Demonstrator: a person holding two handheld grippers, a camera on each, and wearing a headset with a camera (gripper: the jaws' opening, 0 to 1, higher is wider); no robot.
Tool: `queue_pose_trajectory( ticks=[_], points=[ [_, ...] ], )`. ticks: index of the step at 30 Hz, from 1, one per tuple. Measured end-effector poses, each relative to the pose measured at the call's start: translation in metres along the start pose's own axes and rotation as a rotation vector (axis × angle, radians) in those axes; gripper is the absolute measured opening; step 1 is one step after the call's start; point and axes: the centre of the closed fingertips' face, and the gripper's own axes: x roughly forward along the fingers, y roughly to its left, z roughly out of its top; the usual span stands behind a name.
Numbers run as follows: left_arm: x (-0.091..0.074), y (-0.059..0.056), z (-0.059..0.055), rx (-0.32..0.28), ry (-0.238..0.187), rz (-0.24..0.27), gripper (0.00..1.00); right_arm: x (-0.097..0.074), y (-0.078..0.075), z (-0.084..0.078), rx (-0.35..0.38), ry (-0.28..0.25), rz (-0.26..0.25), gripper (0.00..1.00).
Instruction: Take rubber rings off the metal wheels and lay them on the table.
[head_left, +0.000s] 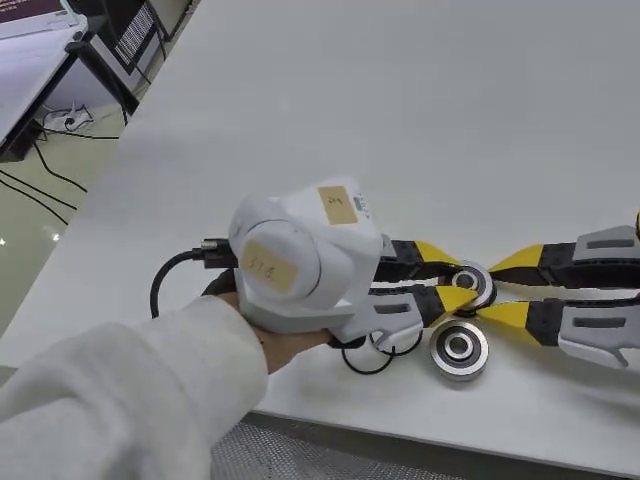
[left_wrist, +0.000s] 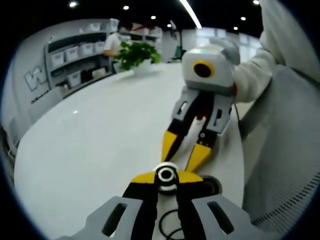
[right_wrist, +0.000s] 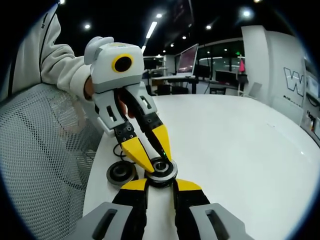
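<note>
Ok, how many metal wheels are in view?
2. One metal wheel is held between the left gripper and right gripper; the second wheel lies flat on the table beside it. None seems hidden.

Desk (head_left: 400, 120): white, broad, glossy.
Floor (head_left: 40, 230): pale green, crossed by black cables (head_left: 40, 170).
Shelves (left_wrist: 75, 55): white bins along the far wall.
Plant (left_wrist: 137, 52): green, at the desk's far end.
Ceiling: dark, with spot lights (right_wrist: 87, 26) and a strip light (right_wrist: 151, 29).
</note>
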Motion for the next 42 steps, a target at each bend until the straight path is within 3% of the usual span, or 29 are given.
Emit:
queue_pose_trajectory(
  ticks=[18,26,31,33,36,37,40,41,42],
  points=[
    [0.001,0.003,0.000,-0.010,0.001,-0.001,0.14,-0.002,-0.001,-0.004,0.033,0.037,0.000,0.07],
    [0.001,0.004,0.000,0.003,0.006,-0.002,0.14,-0.006,-0.006,-0.002,0.065,0.039,-0.036,0.00],
    [0.001,0.004,0.000,0.006,0.008,-0.003,0.14,-0.006,-0.006,-0.003,0.180,0.031,-0.043,0.00],
    [0.001,0.004,0.000,0.008,0.008,-0.003,0.14,-0.007,-0.007,-0.002,0.277,0.007,-0.040,0.00],
    [0.001,0.004,0.000,0.010,0.009,-0.003,0.14,-0.009,-0.008,-0.002,0.524,-0.056,-0.020,0.00],
    [0.001,0.004,0.000,0.011,0.009,-0.003,0.14,-0.009,-0.009,-0.001,0.570,-0.069,-0.013,0.00],
    [0.001,0.004,0.000,0.012,0.011,-0.003,0.14,-0.012,-0.013,0.006,0.627,-0.133,-0.006,0.00],
    [0.001,0.004,0.000,0.011,0.010,-0.003,0.14,-0.011,-0.006,0.012,0.682,-0.142,0.047,0.00],
    [0.001,0.004,0.000,0.012,0.010,-0.003,0.14,-0.011,-0.012,0.005,0.663,-0.119,0.009,0.00]
  ],
)
